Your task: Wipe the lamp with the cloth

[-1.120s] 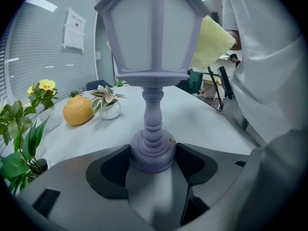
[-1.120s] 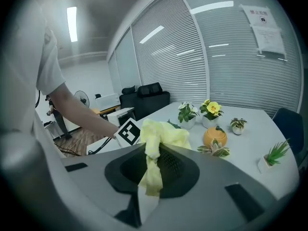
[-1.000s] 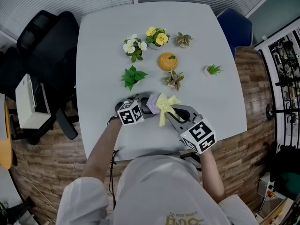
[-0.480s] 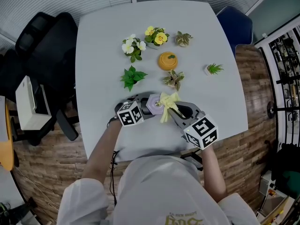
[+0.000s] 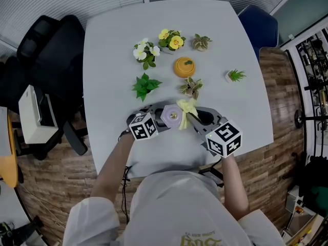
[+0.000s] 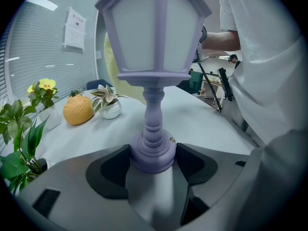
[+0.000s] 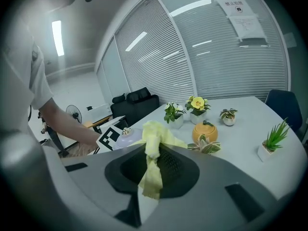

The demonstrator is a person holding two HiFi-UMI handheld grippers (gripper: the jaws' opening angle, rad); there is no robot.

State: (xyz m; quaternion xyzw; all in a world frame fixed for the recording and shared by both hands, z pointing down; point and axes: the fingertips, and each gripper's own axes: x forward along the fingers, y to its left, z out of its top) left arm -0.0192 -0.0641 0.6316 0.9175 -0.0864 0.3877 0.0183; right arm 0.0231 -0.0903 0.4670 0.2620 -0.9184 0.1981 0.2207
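Lamp (image 6: 154, 57) stands upright on the tabletop (image 5: 113, 40), near its front edge. Its round base is clamped btw. the jaws of the left gripper (image 6: 153, 165). Cloth (image 7: 150, 162), yellow, is pinched in the right gripper (image 7: 153, 172), w/ its bunched end sticking out past the jaws. In head view the cloth sits just right of the lamp top, prob. touching it, but that's hard to tell. Behind them: orange pot (image 5: 184, 66) and green plant (image 5: 145, 84), both apart from the lamp.
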